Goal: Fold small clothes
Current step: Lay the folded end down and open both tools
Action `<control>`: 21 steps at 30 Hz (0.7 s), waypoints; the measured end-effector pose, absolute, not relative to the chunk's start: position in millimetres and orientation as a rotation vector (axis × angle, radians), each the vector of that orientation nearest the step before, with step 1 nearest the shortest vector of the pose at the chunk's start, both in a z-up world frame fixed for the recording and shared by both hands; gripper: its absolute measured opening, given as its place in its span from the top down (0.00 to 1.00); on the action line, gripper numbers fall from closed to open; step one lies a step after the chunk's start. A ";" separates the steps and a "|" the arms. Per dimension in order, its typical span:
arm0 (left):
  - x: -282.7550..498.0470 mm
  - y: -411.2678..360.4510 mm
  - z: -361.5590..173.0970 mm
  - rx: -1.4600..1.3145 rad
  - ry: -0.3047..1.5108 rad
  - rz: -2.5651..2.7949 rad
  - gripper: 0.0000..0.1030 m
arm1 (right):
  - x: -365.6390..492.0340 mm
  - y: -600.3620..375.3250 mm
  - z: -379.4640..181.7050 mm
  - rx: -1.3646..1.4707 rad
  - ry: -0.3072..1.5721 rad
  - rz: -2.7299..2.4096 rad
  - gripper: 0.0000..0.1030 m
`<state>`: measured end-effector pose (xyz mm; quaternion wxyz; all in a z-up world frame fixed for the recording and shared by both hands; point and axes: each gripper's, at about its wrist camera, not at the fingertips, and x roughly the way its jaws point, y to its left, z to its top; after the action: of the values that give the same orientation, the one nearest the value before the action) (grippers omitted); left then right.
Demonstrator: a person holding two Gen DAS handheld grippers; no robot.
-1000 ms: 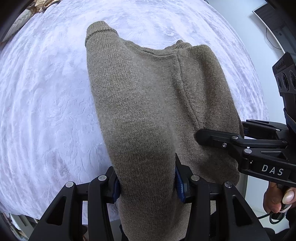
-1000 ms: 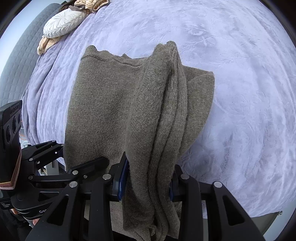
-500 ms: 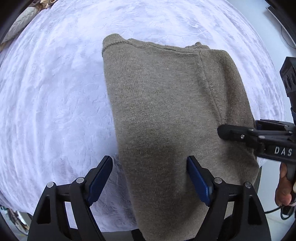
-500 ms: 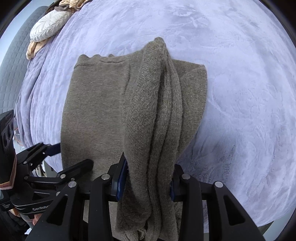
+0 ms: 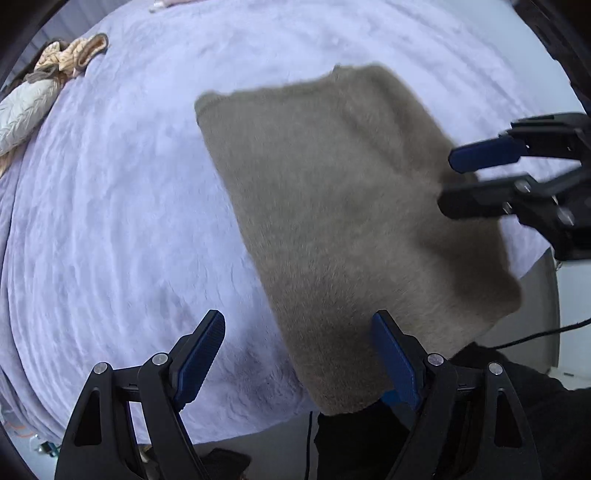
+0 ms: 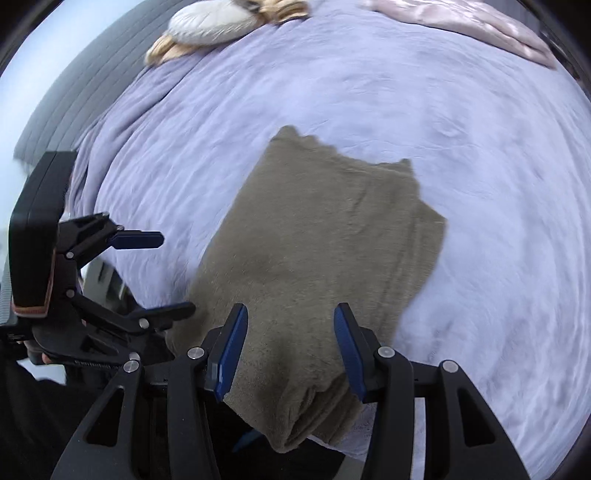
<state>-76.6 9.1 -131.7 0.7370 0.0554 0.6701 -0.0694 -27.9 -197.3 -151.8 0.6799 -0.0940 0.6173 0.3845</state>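
A taupe knit sweater (image 5: 343,206) lies folded lengthwise on the lavender bedspread (image 5: 110,221), its near end hanging over the bed's front edge. It also shows in the right wrist view (image 6: 325,251). My left gripper (image 5: 299,354) is open, pulled back, its right pad beside the sweater's near-left edge. My right gripper (image 6: 290,350) is open, its blue pads either side of the sweater's thick near end without touching. Each gripper shows in the other view: the right one (image 5: 476,181) and the left one (image 6: 173,273).
A cream quilted garment and a tan one (image 5: 44,88) lie heaped at the far left of the bed, also in the right wrist view (image 6: 221,22). A pink cloth (image 6: 480,26) lies far right. A grey headboard (image 6: 66,110) stands left. The bed's front edge is close below me.
Both grippers opened and let go of the sweater, the left first, then the right. Both pulled back and up; the sweater now rests on the bed.
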 end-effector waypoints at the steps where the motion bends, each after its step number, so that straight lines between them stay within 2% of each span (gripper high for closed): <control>1: -75.8 9.0 -140.9 0.122 1.498 -0.136 0.20 | -25.0 -193.6 -161.7 -0.216 1.406 0.864 0.49; 5: -67.3 6.9 -159.3 0.073 1.530 -0.131 0.20 | -0.7 -197.8 -223.0 -0.198 1.545 0.756 0.53; 7: -63.4 2.6 -158.0 0.101 1.524 -0.123 0.20 | 5.3 -202.8 -234.9 -0.145 1.568 0.751 0.54; 12: -61.4 -8.1 -123.4 0.114 1.467 -0.146 0.20 | 16.8 -201.1 -215.2 -0.093 1.552 0.789 0.50; 16: -48.2 -9.6 -116.2 0.106 1.459 -0.129 0.20 | 38.0 -197.4 -204.3 -0.069 1.488 0.748 0.40; 21: -28.1 -6.2 -120.2 0.118 1.467 -0.085 0.20 | 50.7 -186.6 -230.5 -0.091 1.579 0.689 0.40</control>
<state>-28.1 -6.2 -120.2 0.7405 0.0536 0.6689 -0.0385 50.7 -186.6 -230.5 0.6505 -0.0402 0.6951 0.3034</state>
